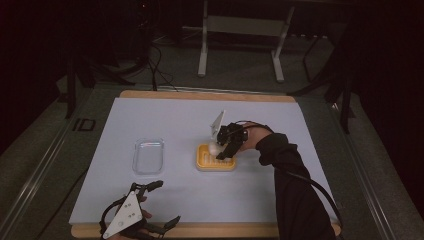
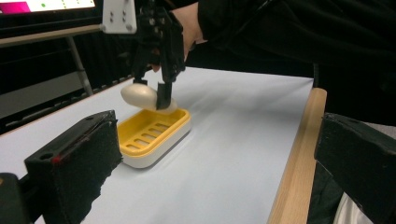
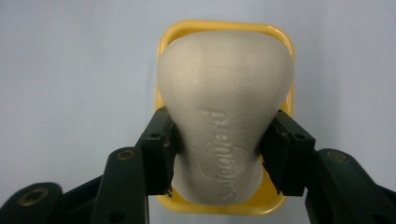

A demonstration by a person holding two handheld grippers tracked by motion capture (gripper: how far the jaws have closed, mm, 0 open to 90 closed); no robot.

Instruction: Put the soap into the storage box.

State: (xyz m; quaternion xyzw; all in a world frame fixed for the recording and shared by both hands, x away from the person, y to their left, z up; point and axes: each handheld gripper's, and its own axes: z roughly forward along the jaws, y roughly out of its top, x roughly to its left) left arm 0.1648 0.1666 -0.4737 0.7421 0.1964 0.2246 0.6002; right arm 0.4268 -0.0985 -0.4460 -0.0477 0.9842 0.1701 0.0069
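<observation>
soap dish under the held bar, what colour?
Yellow slatted tray over a white base; left gripper view shows it best.

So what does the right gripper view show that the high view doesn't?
Right gripper view alone: raised lettering on the soap bar, and the right tongs pressing its two sides.

High view alone: the clear lid lying left of the dish, and the left tongs at the table's near edge.

Both: the soap held over the yellow soap dish.

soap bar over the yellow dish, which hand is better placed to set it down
Right. The right gripper is already shut on the soap bar, directly above the yellow dish. The left gripper sits open at the table's near edge, well away.
</observation>
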